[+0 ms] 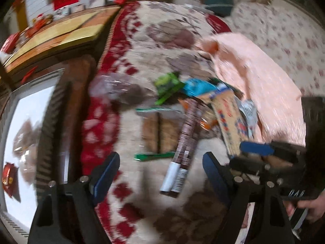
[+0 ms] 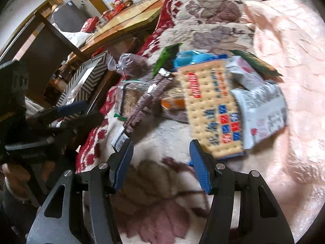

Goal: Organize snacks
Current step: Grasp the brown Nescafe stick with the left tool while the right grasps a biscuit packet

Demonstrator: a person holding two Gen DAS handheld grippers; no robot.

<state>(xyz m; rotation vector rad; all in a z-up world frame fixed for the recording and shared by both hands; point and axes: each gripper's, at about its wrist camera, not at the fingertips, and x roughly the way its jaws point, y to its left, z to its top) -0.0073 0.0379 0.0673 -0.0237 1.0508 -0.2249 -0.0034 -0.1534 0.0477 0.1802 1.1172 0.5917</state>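
Observation:
A heap of snacks lies on a floral blanket [image 1: 162,46]. In it are a cracker pack [image 2: 213,105], a white packet [image 2: 262,105], two brown stick packs [image 1: 185,138], a green-ended biscuit pack [image 1: 156,132], a green packet [image 1: 166,83], a blue packet [image 1: 195,87] and a clear bag of brown snacks [image 2: 132,65]. My left gripper [image 1: 160,172] is open just above the near end of the brown stick packs, and its pads touch nothing. My right gripper [image 2: 160,162] is open over bare blanket, just short of the cracker pack's near corner.
A striped-rim box [image 2: 85,81] stands left of the blanket; its white inside [image 1: 30,122] holds a red packet [image 1: 9,179] and some bagged snacks. A pink quilt [image 2: 284,61] lies on the right. A wooden table [image 1: 61,30] is behind. A hand [image 1: 310,205] holds the right gripper.

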